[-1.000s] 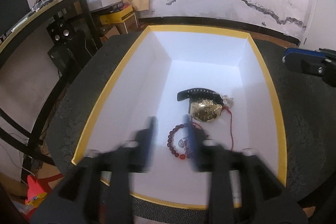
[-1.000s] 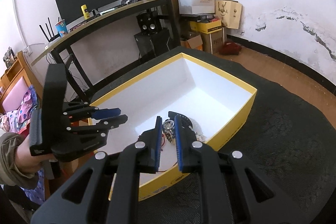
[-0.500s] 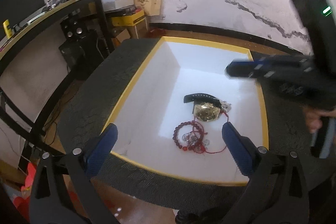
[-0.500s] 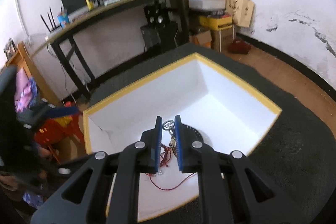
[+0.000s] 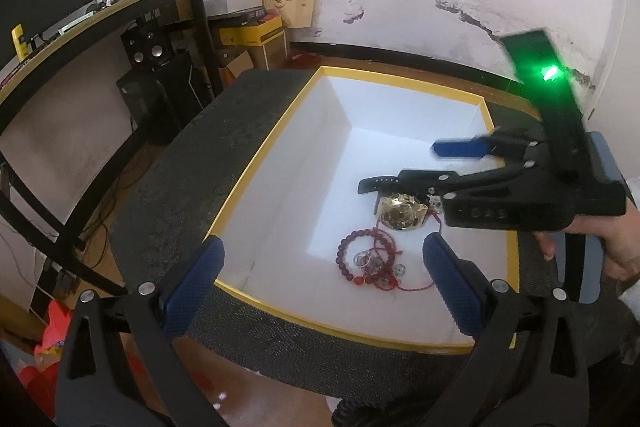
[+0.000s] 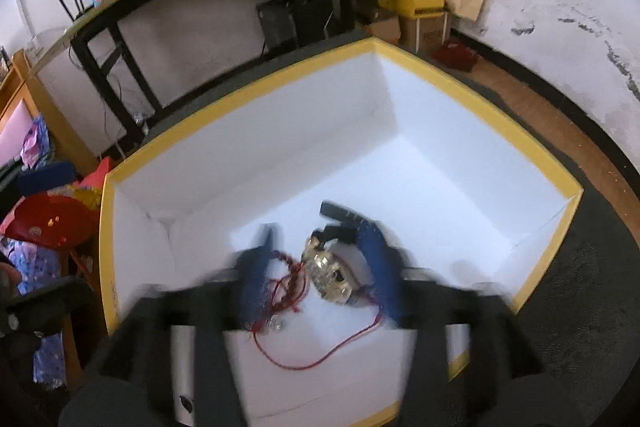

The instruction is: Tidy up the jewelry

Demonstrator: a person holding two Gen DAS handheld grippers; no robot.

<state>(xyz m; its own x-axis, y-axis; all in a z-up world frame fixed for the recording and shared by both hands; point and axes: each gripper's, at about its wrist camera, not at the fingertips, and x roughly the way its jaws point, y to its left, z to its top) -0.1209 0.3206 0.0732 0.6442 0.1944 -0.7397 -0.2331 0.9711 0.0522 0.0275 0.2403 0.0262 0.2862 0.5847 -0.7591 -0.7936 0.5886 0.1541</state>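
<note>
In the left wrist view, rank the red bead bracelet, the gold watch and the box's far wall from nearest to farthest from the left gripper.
From the left gripper, which is open:
1. Red bead bracelet, just ahead between the fingers.
2. Gold watch, farther in, toward the right, under the right gripper.
3. Far wall of the box, at the back.

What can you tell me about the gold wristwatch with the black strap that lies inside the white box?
The gold wristwatch with a black strap lies flat, face up, on the white floor of the yellow-rimmed white box. Its case looks like shiny polished metal; the dial is too small to read. One dark strap end stretches out toward the left. A thin red cord runs beside it and seems to touch it. The right gripper, its blue fingers open, hangs around the watch; contact cannot be told.
</note>
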